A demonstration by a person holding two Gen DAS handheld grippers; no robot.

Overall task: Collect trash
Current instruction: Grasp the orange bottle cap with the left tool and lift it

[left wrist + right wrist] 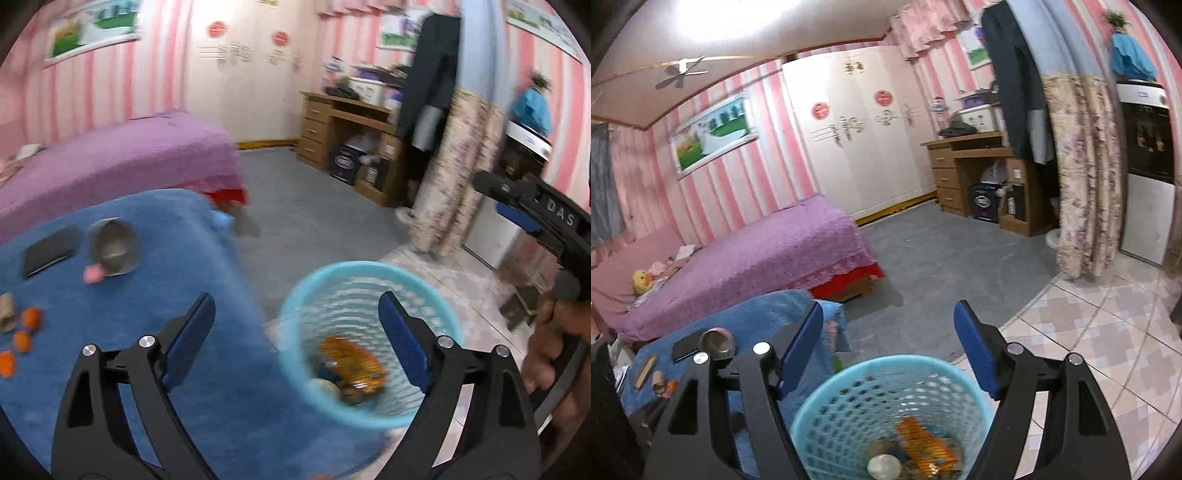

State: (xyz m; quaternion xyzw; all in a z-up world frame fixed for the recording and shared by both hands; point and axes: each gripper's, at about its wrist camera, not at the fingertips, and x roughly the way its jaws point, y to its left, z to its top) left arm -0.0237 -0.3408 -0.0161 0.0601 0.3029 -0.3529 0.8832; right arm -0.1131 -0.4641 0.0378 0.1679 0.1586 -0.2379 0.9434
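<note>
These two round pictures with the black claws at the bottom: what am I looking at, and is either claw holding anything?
There is no robot here. A person holds a hand-held gripper in each hand, and each carries a wide-angle camera looking out along its two blue-padded fingers. One picture is from the left hand-held gripper, the other from the right hand-held gripper. The left view also catches the person's hand gripping the right tool.

Both stand open and hold nothing. Below them is a light blue mesh basket on the floor, with an orange wrapper and a pale round item already inside.

Beside it, a table with a blue cloth carries a metal cup, a dark flat phone-like thing, a cardboard tube and orange scraps.
</note>
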